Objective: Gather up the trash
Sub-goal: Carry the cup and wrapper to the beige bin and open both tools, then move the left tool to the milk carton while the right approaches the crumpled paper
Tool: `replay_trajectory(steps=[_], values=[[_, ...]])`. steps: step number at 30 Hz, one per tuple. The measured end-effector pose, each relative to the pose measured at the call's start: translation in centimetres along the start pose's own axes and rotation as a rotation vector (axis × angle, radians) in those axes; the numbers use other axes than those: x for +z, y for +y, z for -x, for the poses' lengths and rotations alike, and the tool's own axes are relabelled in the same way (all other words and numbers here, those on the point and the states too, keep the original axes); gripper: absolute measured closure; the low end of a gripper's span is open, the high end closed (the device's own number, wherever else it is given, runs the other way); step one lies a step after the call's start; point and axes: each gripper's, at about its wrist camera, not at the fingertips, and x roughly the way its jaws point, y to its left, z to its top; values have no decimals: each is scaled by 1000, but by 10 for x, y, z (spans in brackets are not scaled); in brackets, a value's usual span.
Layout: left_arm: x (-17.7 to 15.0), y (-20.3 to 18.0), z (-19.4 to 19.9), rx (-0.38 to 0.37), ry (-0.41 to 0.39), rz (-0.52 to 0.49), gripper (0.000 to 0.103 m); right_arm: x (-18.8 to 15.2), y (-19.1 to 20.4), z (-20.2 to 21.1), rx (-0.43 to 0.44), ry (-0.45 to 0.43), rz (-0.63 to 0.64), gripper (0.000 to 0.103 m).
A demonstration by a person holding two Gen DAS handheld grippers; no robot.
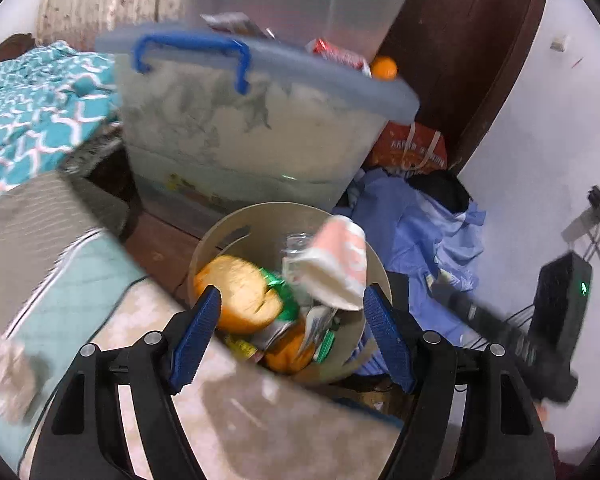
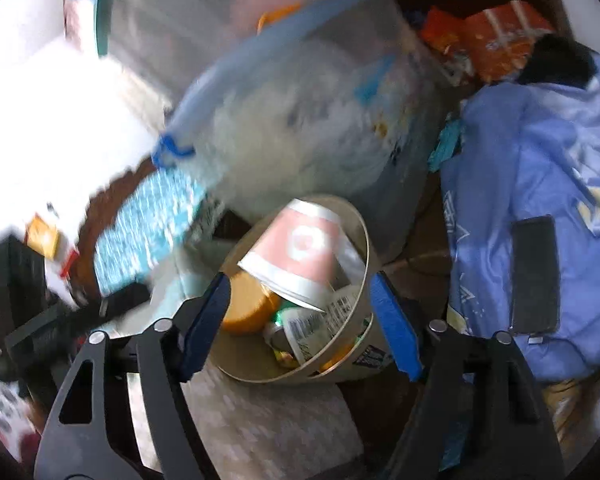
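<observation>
So both claws are hanging over the same beige trash bin (image 1: 220, 236), and both are spread wide with nothing between the blue pads. The left claw (image 1: 292, 300) frames the bin from above, and the bin is pretty stuffed: a pink-and-white paper cup (image 1: 336, 264) lies tipped on its side on top of the pile, up against the right part of the rim, with a round orange-yellow thing (image 1: 240, 292) on the left, a green wrapper (image 1: 280, 296) squeezed between them, and another orange item (image 1: 290, 352) lower down. From the right claw (image 2: 300, 284) the same bin (image 2: 360, 224) looks tilted in the view, and the paper cup (image 2: 296, 252) shows its pink band and white rim clearly, mouth pointing down-left, resting on top of a labelled white container (image 2: 320, 320) with a barcode. The orange-yellow thing (image 2: 246, 308) sits just beside the left pad there. Right behind the bin is a big translucent storage tub (image 1: 252, 136) with a blue handle (image 1: 192, 56) on its lid, some red packaging (image 1: 336, 54) and a small orange ball (image 1: 384, 67) lying up on top. A pile of blue cloth (image 1: 412, 232) is next to the bin on the right, an orange bag (image 1: 412, 148) behind that, and teal patterned fabric (image 1: 32, 108) off to the left. Both views are blurry, so the smaller scraps in the bin can't really be made out.
</observation>
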Motion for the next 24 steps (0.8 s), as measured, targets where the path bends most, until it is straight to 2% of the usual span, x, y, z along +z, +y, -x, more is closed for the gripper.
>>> replay_trajectory(steps=[3, 8, 11, 14, 16, 18, 19, 21, 24], values=[[-28, 22, 47, 35, -38, 20, 31, -3, 27, 4, 65, 13, 39, 31], [-79, 90, 133, 185, -85, 136, 28, -25, 84, -13, 164, 106, 151, 31], [-114, 143, 192, 337, -122, 237, 28, -51, 125, -30, 228, 197, 224, 31], [-142, 188, 239, 533, -109, 285, 20, -77, 163, -46, 269, 273, 302, 31], [-154, 218, 263, 667, -94, 265, 9, -91, 183, -56, 273, 311, 343, 30], [-161, 240, 275, 742, -67, 225, 9, -105, 204, -70, 273, 355, 381, 30], [-164, 257, 278, 778, -28, 197, 9, -109, 209, -75, 270, 368, 393, 30], [-168, 280, 280, 775, 14, 179, 9, -119, 222, -88, 258, 396, 423, 22], [-170, 302, 275, 736, 52, 142, 9, -132, 243, -111, 212, 414, 463, 16]])
